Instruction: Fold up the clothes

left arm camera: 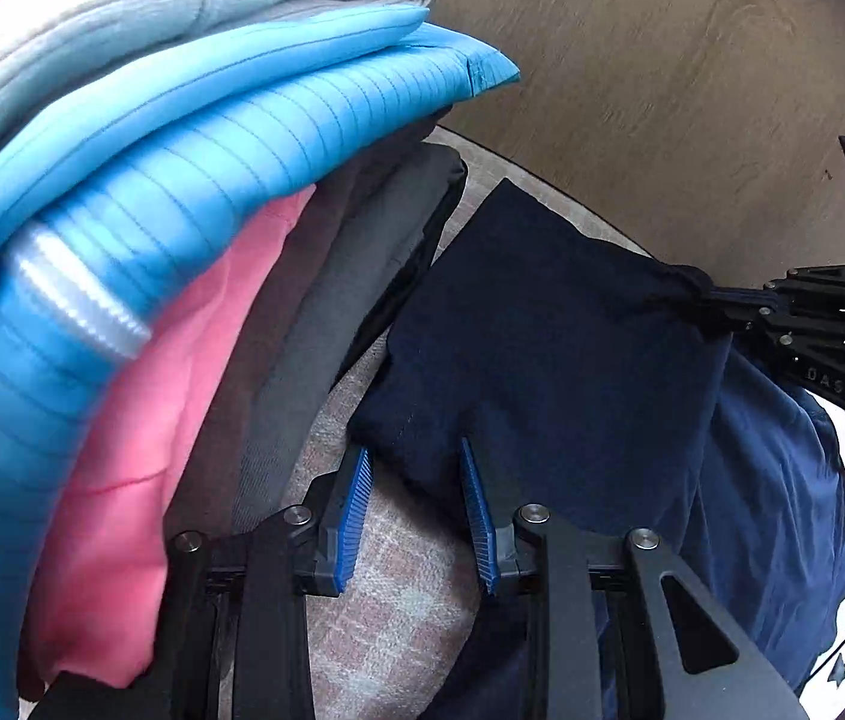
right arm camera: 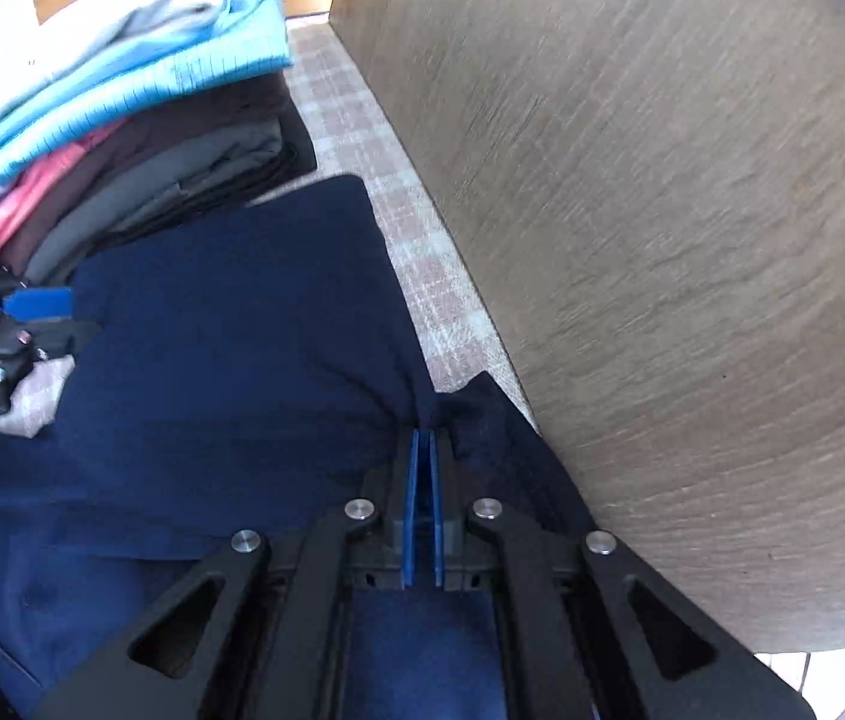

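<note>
Navy garment (right arm camera: pixel 230 324), soft, light, limp: best pinched at edges. Right claw (right arm camera: pixel 424 438) clamped on bunched edge; left claw (left arm camera: pixel 416 468) part-open, gripping nothing.

Checked cloth (right arm camera: pixel 356 120) beside wooden panel (right arm camera: pixel 662 240)

This looks like a room in a home, probably a bedroom or living space. A stack of folded clothes (right arm camera: pixel 122 120) sits on a checked pink-and-grey cloth (right arm camera: pixel 422 264) covering the surface. A wood-grain panel (right arm camera: pixel 662 240) stands along the cloth's far edge, furniture perhaps, though the fisheye view leaves that unclear.
</note>
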`<state>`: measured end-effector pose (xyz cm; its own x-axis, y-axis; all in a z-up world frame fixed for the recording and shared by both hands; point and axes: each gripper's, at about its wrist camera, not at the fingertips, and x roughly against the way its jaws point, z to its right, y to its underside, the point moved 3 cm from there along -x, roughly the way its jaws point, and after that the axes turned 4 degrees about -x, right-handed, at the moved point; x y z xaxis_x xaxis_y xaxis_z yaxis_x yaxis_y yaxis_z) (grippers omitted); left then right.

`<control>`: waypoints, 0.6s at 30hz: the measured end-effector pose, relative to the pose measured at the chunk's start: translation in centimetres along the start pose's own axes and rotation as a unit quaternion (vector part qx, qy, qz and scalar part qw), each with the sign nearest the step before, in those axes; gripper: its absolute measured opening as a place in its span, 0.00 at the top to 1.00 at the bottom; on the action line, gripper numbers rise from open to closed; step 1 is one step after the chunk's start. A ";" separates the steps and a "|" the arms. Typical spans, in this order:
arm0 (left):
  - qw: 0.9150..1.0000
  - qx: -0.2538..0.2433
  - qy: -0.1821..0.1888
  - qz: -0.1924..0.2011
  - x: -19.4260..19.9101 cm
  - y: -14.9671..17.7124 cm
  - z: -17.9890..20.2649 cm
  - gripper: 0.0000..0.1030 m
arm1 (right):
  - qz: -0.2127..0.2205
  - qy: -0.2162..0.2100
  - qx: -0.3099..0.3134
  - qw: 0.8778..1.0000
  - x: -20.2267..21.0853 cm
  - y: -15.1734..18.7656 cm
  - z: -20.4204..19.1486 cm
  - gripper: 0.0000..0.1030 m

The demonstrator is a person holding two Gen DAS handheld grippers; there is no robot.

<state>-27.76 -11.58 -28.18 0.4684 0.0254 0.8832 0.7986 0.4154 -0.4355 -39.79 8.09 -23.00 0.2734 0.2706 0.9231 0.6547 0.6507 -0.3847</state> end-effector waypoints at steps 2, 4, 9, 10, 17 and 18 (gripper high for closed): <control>1.000 -0.001 -0.004 0.008 -0.3 -0.4 0.4 0.72 | 0.024 -0.034 -0.020 0.999 0.7 -1.6 0.0 0.69; 1.000 -0.005 -0.009 0.014 -0.6 -0.7 0.7 0.74 | 0.034 -0.022 -0.009 0.999 -0.1 -3.4 -0.9 0.53; 1.000 0.000 -0.007 0.023 -1.1 -1.3 0.7 0.88 | 0.008 0.006 0.033 0.999 -5.1 -7.4 -3.8 0.53; 1.000 0.002 -0.003 0.025 -1.2 -1.3 0.6 0.89 | -0.001 0.009 0.041 0.999 -6.1 -7.7 -4.2 0.53; 0.999 -0.001 0.025 0.042 -1.0 -2.0 0.8 0.97 | -0.008 -0.040 0.051 0.998 -6.8 -8.7 -5.0 0.96; 0.998 0.006 0.033 0.051 -0.2 -2.2 0.8 0.97 | 0.000 -0.029 0.067 0.997 -6.1 -8.7 -5.6 0.96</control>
<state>-29.88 -11.80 -27.28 0.5706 0.0082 0.8212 0.7414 0.4250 -0.5194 -43.23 -3.17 -25.31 0.2298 0.3092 0.9228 0.5531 0.7387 -0.3852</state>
